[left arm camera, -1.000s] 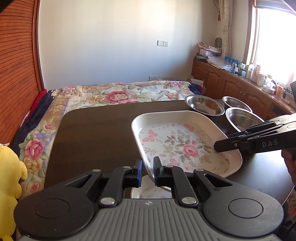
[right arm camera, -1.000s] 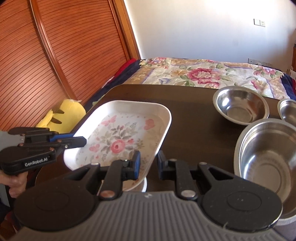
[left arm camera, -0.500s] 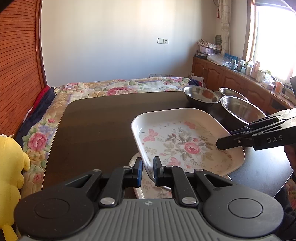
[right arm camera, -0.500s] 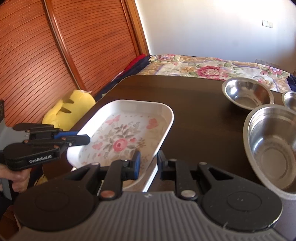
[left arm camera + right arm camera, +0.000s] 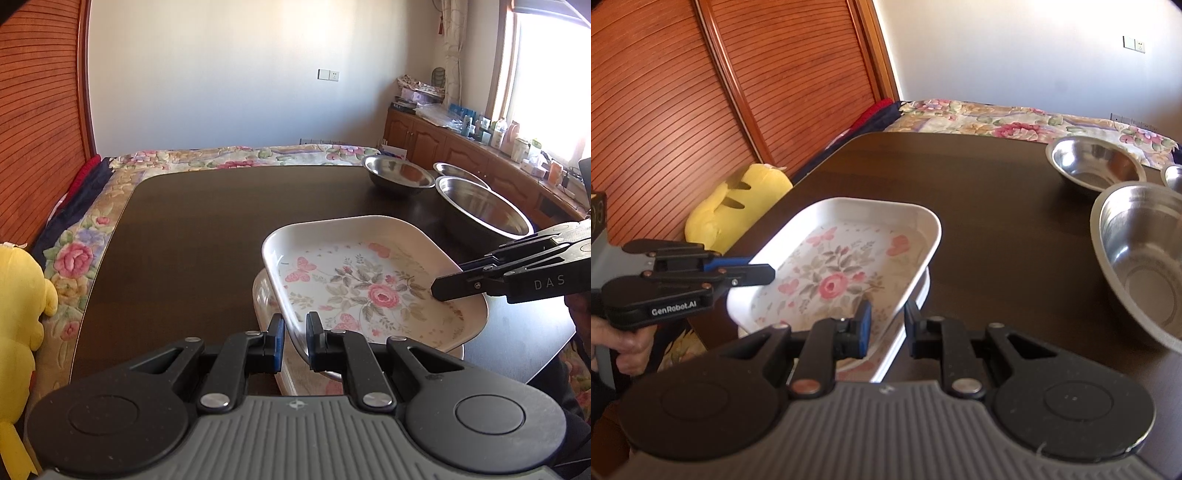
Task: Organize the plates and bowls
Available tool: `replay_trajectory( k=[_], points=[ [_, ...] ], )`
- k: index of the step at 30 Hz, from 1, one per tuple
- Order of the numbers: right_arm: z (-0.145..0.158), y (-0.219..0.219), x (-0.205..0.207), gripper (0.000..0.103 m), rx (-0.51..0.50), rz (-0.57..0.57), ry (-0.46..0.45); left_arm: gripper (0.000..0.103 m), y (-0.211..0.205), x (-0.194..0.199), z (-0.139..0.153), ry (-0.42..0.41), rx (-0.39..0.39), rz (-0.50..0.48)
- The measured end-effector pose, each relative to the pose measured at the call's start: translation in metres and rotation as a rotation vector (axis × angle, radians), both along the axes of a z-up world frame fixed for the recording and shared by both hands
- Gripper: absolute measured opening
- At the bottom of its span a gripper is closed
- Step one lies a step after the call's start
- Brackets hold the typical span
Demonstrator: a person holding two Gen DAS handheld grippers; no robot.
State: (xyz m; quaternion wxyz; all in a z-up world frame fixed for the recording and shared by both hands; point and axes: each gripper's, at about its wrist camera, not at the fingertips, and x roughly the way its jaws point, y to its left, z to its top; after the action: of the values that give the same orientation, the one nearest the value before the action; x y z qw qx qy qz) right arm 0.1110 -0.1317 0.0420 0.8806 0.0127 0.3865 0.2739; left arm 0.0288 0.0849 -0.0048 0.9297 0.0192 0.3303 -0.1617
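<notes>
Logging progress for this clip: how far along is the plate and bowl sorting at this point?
Nothing looks finished. In hand: both the left gripper and right gripper clamp the floral plate, held tilted just above a second floral plate on the table, not yet nested. Left: setting it down, and the three steel bowls standing separately, unstacked.

My left gripper (image 5: 295, 341) and right gripper (image 5: 885, 325) both point downward, jaws clamped, each held in a hand (image 5: 626, 341).
</notes>
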Motion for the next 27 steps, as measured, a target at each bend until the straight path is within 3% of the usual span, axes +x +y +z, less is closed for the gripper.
replay_trajectory(
  k=[27],
  points=[
    [-0.010, 0.003, -0.007, 0.022, -0.002, -0.003, -0.008, 0.014, -0.001, -0.008, -0.012, -0.003, -0.002, 0.011]
  ],
)
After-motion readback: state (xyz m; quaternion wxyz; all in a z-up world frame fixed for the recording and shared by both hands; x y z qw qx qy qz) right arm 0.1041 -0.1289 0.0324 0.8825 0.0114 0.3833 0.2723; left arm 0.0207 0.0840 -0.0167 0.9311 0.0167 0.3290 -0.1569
